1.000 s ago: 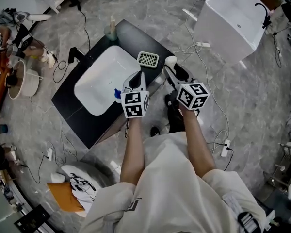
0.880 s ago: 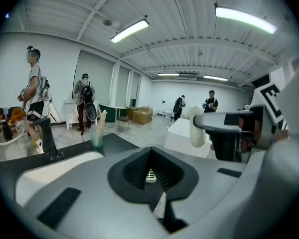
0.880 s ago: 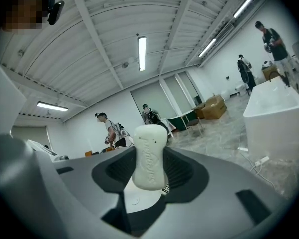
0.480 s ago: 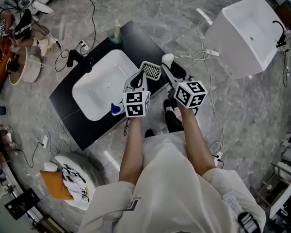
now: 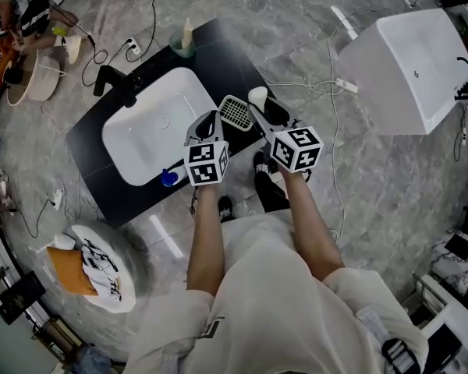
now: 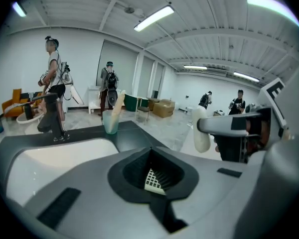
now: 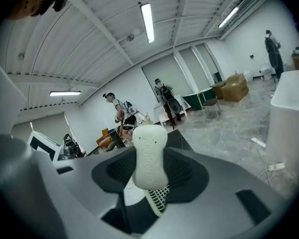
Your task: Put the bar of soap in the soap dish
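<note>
White grid soap dish (image 5: 235,111) at black counter (image 5: 218,49) near edge, beside white basin (image 5: 152,127); right tool (image 7: 149,180) pinches oblong white soap bar (image 7: 149,156) near it; left tool (image 6: 154,185) pressed together

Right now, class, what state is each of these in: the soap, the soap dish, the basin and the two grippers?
soap: held upright, off the counter.
soap dish: empty, at the counter's edge.
basin: empty.
right gripper: shut on the soap.
left gripper: shut, holding nothing.
</note>
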